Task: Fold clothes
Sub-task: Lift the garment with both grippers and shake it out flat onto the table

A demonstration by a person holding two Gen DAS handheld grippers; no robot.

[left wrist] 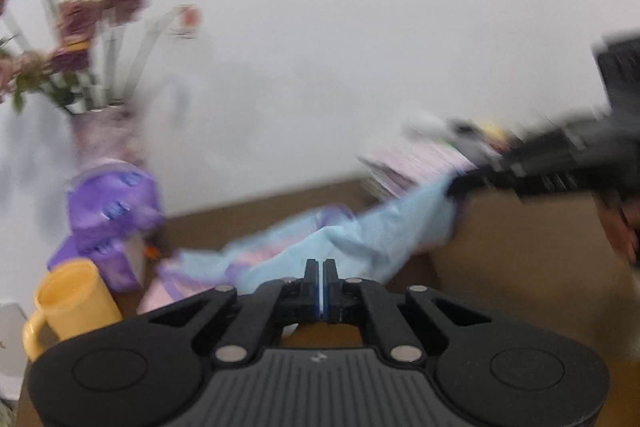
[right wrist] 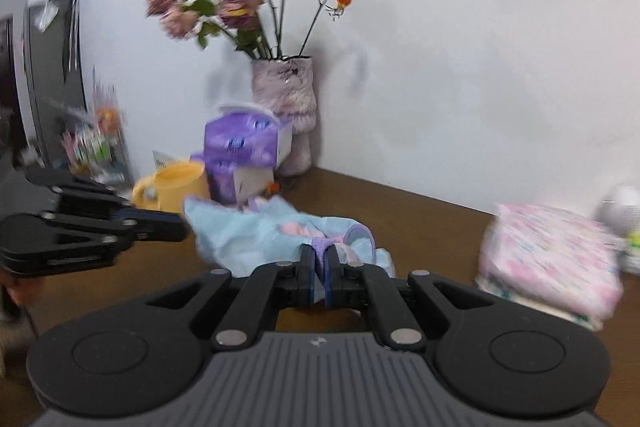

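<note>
Brown worktop (right wrist: 420, 223), wall behind. Light-blue garment (right wrist: 240, 239) stretched between both grippers, long axis running gripper to gripper, sagging onto worktop mid-span. Left gripper (left wrist: 321, 281) clenched on near edge; right gripper (right wrist: 319, 267) clenched on lilac-trimmed edge. Folded pink stack (right wrist: 548, 259) to right. Vase (right wrist: 286, 95) holding dried flowers; yellow mug (right wrist: 176, 185), contents unseen.

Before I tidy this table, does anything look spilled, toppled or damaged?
Nothing stands out. The yellow mug and flower vase stand upright, and the brown table shows no spill. The light blue garment is merely crumpled, mid-fold.
</note>
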